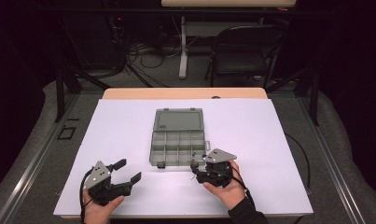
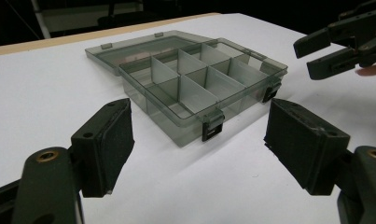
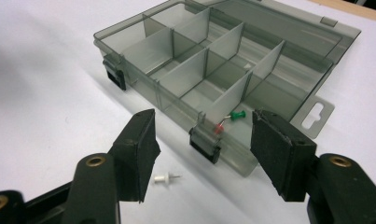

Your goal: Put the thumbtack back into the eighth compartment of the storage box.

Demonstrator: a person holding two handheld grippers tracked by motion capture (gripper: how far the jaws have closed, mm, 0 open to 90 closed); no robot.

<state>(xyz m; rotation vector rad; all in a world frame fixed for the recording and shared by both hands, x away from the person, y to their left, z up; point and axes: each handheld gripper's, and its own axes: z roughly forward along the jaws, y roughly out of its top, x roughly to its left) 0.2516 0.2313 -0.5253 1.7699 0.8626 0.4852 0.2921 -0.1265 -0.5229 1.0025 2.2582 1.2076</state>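
Note:
A smoky clear organizer box [image 1: 154, 148] lies open mid-table, its lid [image 1: 178, 120] folded back flat. In the right gripper view its near corner compartment [image 3: 262, 95] holds a green pushpin [image 3: 238, 115] and a red pushpin [image 3: 218, 128]. A white pushpin [image 3: 166, 178] lies on the table just in front of the box's black latch [image 3: 205, 145]. My right gripper [image 3: 204, 126] [image 1: 195, 171] is open at the box's front right corner, above the white pin. My left gripper [image 1: 128, 171] [image 2: 198, 126] is open and empty, a short way front-left of the box [image 2: 195, 88].
A white sheet [image 1: 129, 121] covers the table, with a wooden edge [image 1: 185, 93] at the far side. Behind the table are a black folding chair [image 1: 244, 51] and cables on the floor. The right gripper [image 2: 323, 51] also shows at the upper right of the left gripper view.

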